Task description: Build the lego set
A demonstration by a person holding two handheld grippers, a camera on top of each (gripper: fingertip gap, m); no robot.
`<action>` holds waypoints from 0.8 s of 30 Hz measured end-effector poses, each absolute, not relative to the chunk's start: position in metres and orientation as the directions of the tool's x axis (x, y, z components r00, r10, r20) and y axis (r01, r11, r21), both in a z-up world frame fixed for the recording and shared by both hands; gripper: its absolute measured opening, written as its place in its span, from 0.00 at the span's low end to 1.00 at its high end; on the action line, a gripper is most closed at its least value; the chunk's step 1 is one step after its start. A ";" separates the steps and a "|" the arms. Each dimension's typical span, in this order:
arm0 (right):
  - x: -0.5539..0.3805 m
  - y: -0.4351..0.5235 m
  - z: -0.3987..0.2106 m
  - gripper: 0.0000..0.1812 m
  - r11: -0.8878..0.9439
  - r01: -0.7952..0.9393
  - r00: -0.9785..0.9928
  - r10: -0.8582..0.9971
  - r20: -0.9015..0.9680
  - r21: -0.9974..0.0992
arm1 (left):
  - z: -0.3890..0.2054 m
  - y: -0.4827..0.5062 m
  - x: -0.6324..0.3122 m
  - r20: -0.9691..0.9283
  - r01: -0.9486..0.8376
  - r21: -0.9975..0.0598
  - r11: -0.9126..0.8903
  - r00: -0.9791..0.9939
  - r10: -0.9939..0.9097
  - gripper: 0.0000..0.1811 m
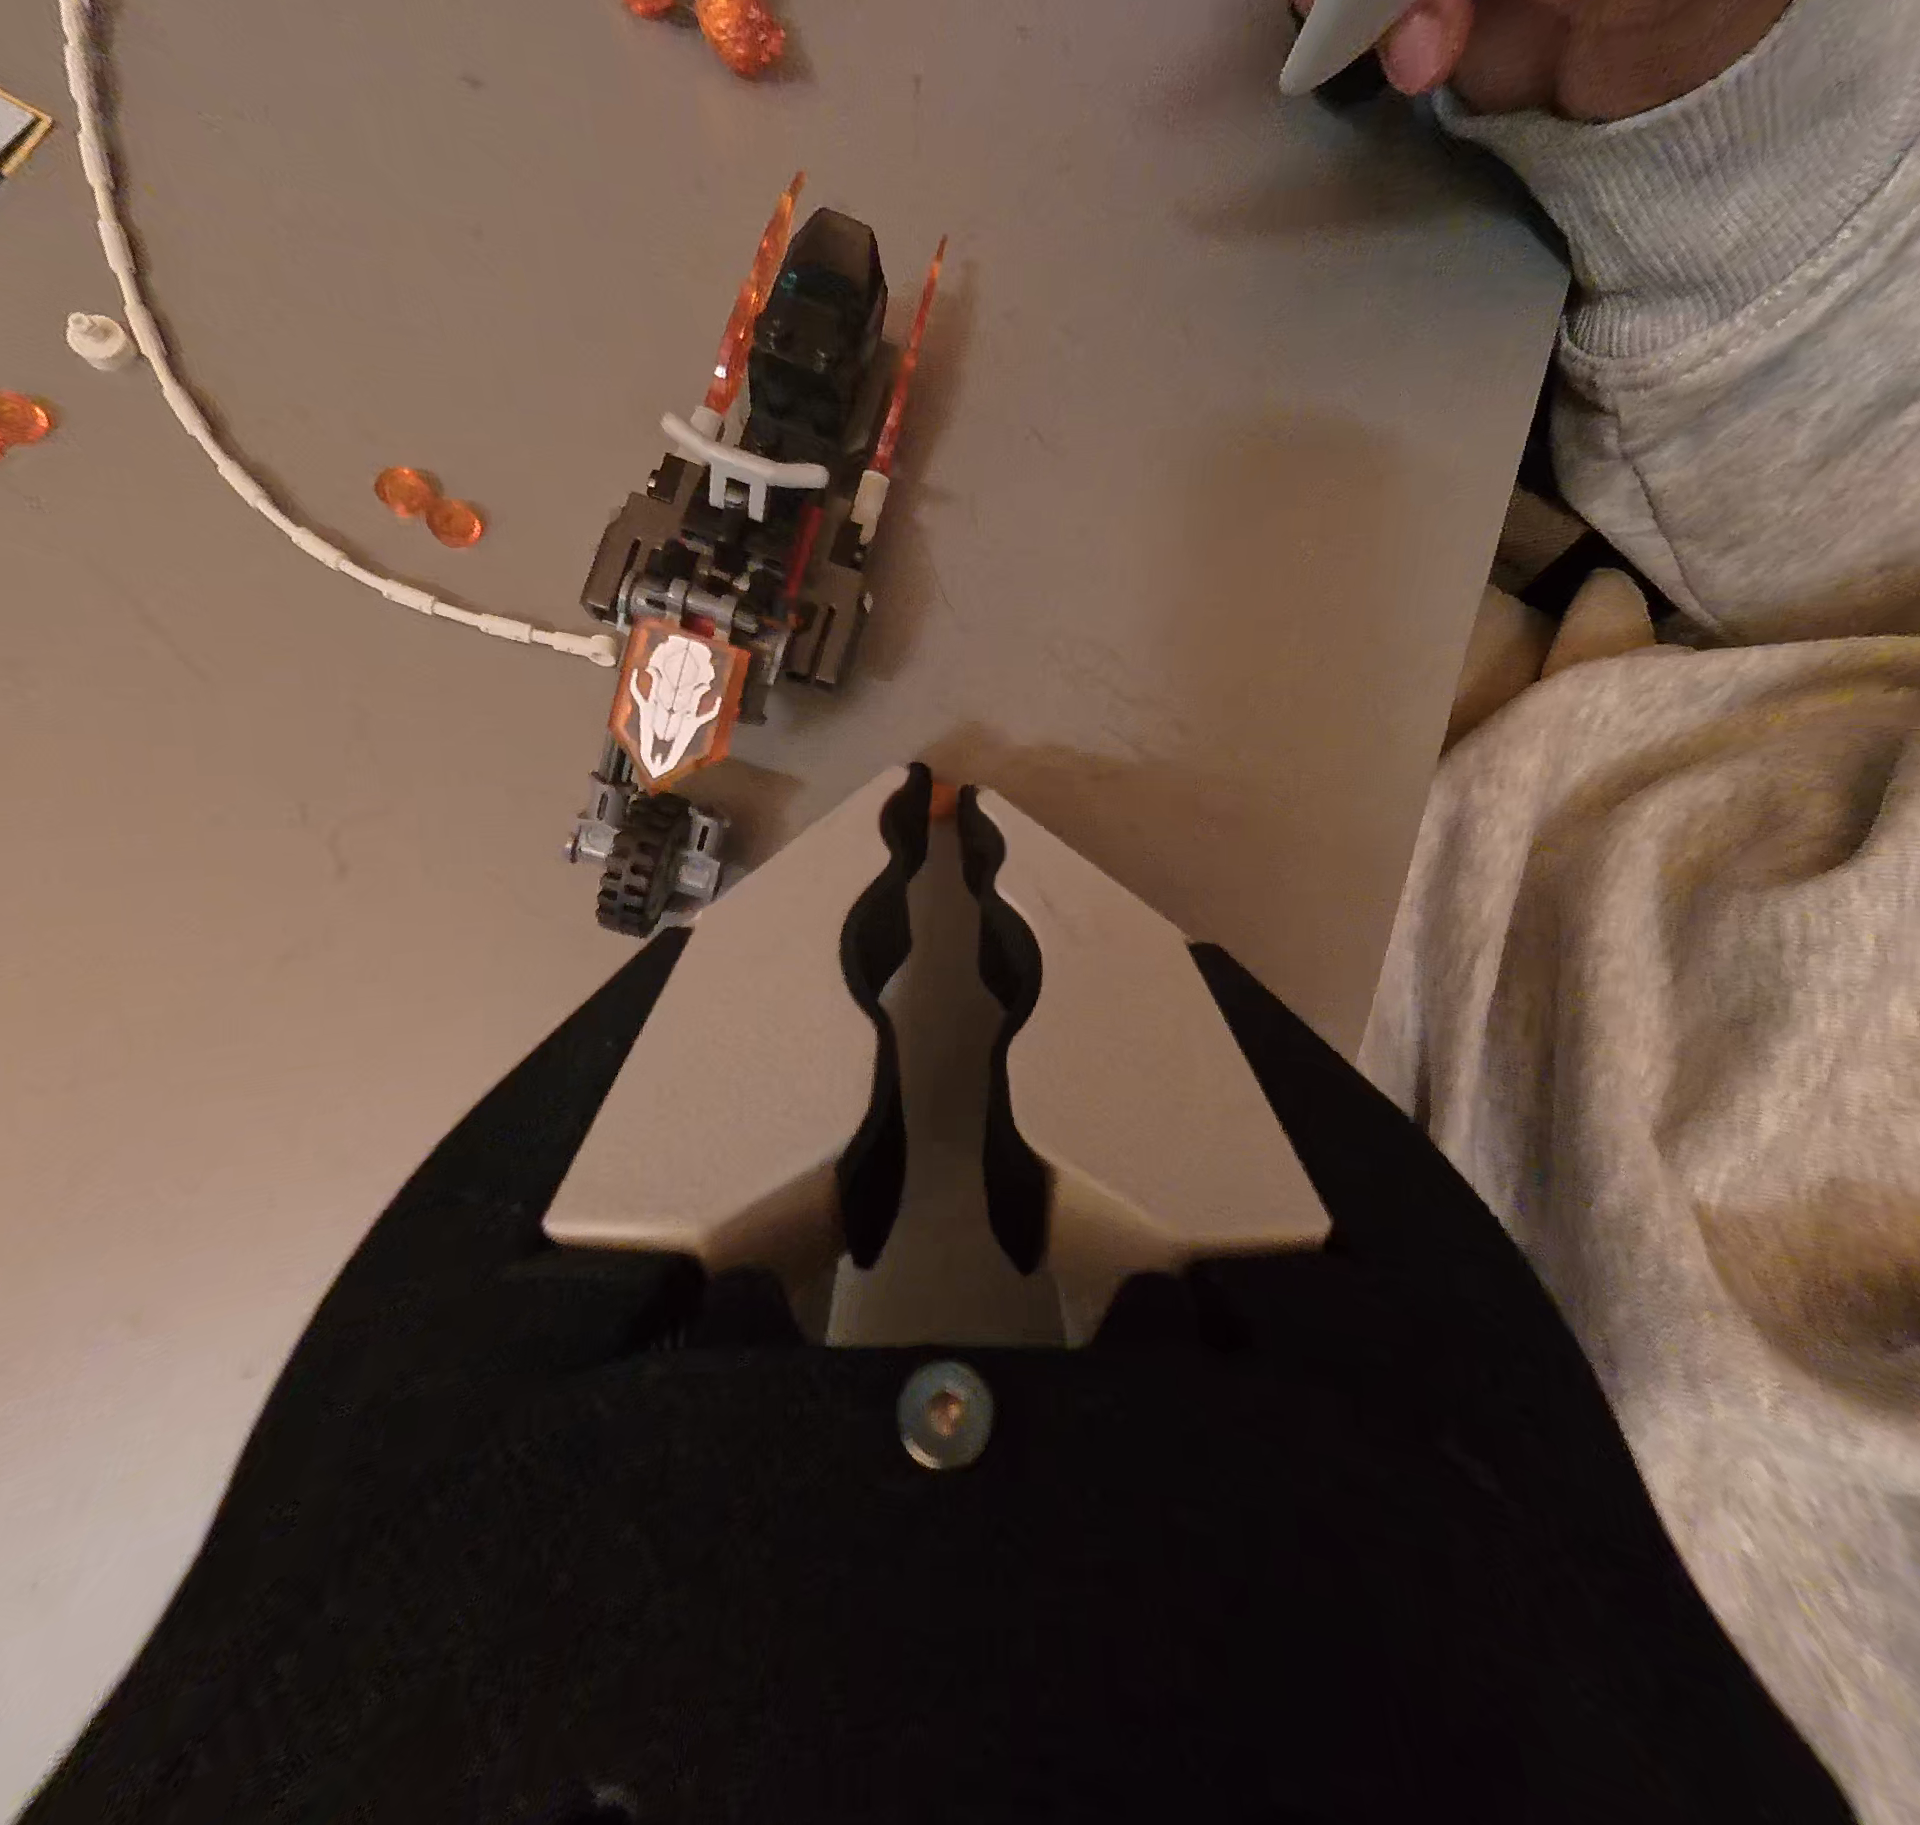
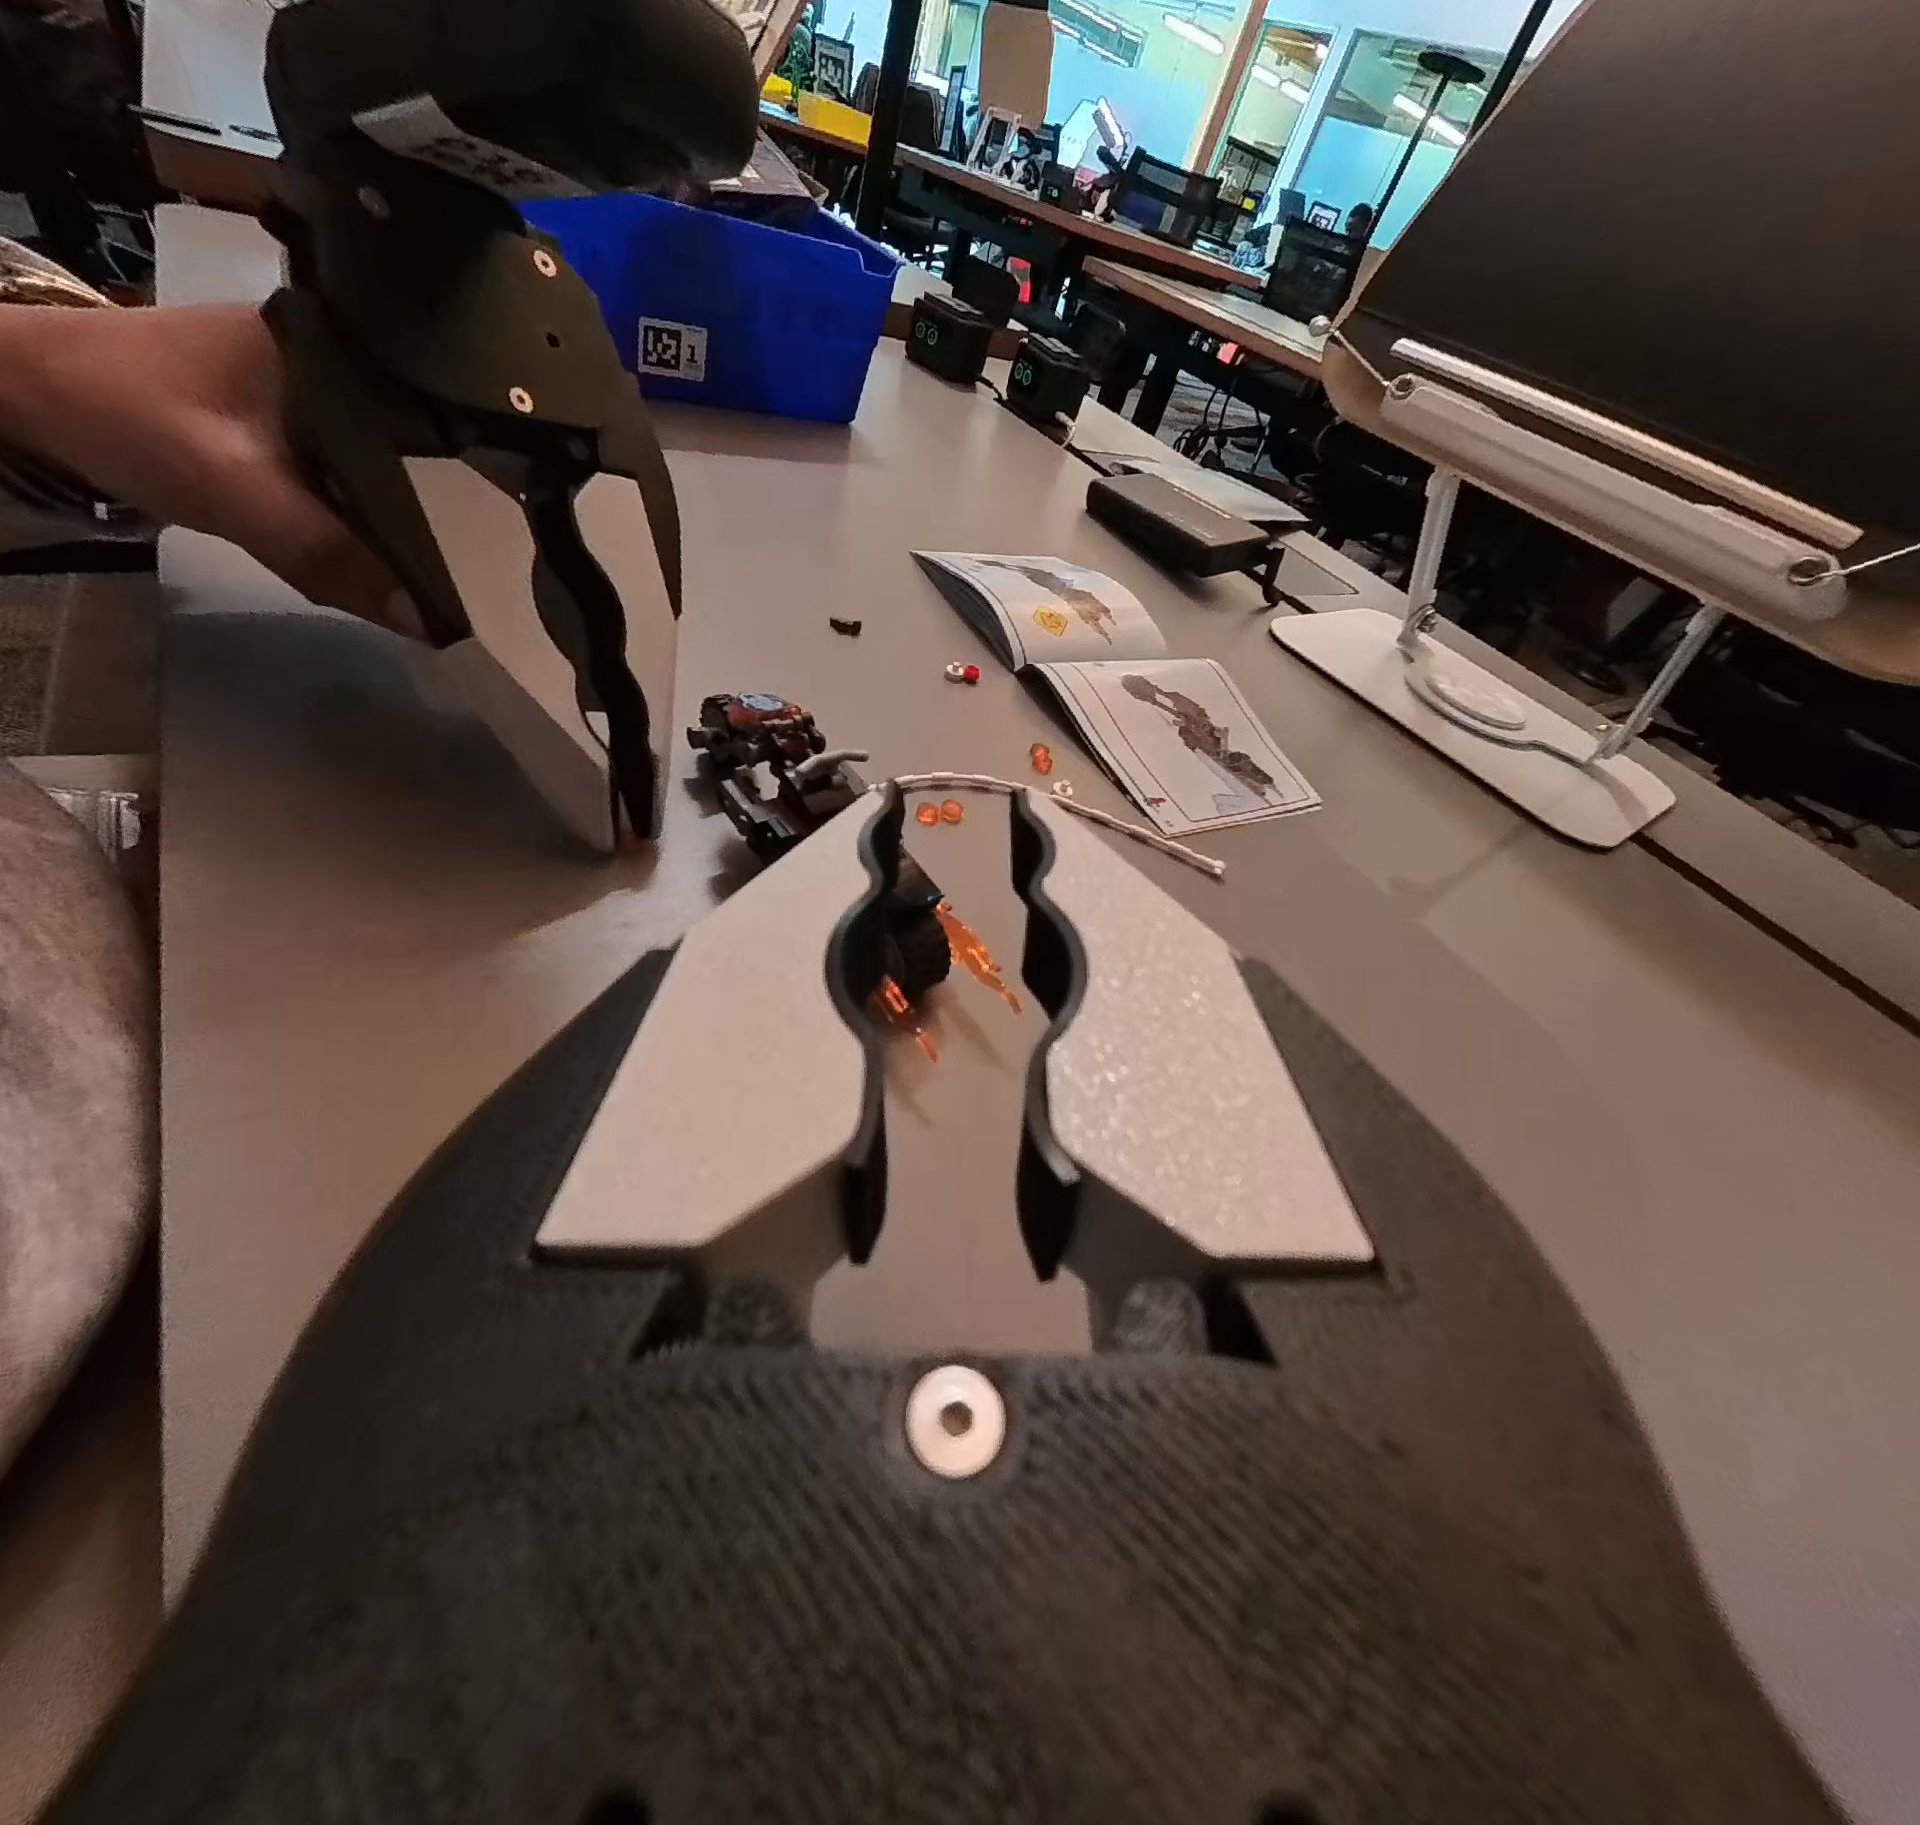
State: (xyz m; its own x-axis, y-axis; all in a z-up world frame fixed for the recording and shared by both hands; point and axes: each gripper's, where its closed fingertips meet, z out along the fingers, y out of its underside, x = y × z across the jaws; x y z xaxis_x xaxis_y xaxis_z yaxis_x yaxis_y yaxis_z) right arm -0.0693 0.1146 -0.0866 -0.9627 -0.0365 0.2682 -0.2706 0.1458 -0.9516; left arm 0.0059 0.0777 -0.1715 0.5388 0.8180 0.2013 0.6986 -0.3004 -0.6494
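Observation:
A black lego motorbike [image 1: 743,539] with a skull shield and orange flame blades lies on the grey table [image 1: 1143,373]; it also shows in the right wrist view [image 2: 774,762]. My left gripper [image 1: 940,796] is shut on a small orange stud [image 1: 943,803], tips down at the table just right of the bike's front wheel. It shows at the left of the right wrist view [image 2: 636,825]. My right gripper [image 2: 953,811] is open. A black wheel piece with orange flames [image 2: 925,949] lies on the table between its fingers, not gripped.
A white chain [image 1: 156,352], two orange studs [image 1: 428,505] and a white peg [image 1: 99,341] lie left of the bike. An open instruction booklet [image 2: 1122,695], a blue bin [image 2: 748,310] and a lamp base [image 2: 1496,726] stand farther off. The table edge [image 1: 1486,570] and a person's grey sleeve [image 1: 1714,321] are on the right. Tip to tip, the grippers are about 12 centimeters apart.

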 end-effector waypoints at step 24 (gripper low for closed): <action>0.009 0.078 -0.110 0.15 0.278 -0.284 -0.935 -0.291 0.201 -0.918 | -0.111 0.068 0.018 0.591 0.591 -0.772 0.235 0.530 0.608 0.00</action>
